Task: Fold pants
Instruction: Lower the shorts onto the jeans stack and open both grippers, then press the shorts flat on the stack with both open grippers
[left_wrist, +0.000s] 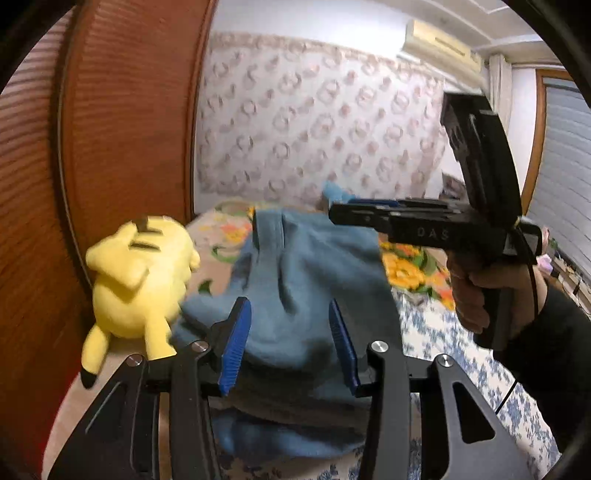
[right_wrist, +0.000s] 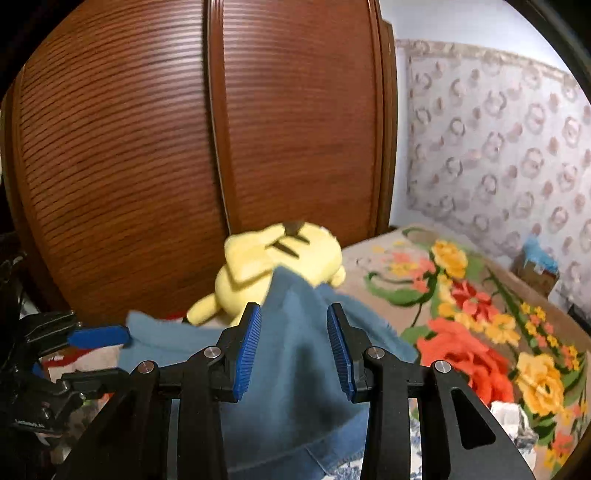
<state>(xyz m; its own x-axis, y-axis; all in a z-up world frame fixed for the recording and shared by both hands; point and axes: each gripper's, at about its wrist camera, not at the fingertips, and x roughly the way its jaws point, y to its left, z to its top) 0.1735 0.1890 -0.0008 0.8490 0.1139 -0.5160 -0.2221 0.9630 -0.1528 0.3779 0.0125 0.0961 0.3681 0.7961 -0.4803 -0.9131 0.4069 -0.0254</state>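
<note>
The blue pants (left_wrist: 295, 280) lie bunched on the bed, and they also show in the right wrist view (right_wrist: 295, 354). My left gripper (left_wrist: 290, 314) is open, its blue pads apart over the cloth with fabric between them. My right gripper (right_wrist: 293, 321) is open too, its pads either side of a raised fold of the pants. In the left wrist view the right gripper (left_wrist: 373, 210) is seen from the side above the pants' far end, held by a hand. The left gripper's blue fingertip (right_wrist: 99, 336) shows at the left edge of the pants.
A yellow plush toy (left_wrist: 140, 280) lies beside the pants against the wooden wardrobe (left_wrist: 122, 122); it also shows in the right wrist view (right_wrist: 280, 258). A floral blanket (right_wrist: 480, 325) covers the bed to the right. A patterned wall (left_wrist: 317, 122) is behind.
</note>
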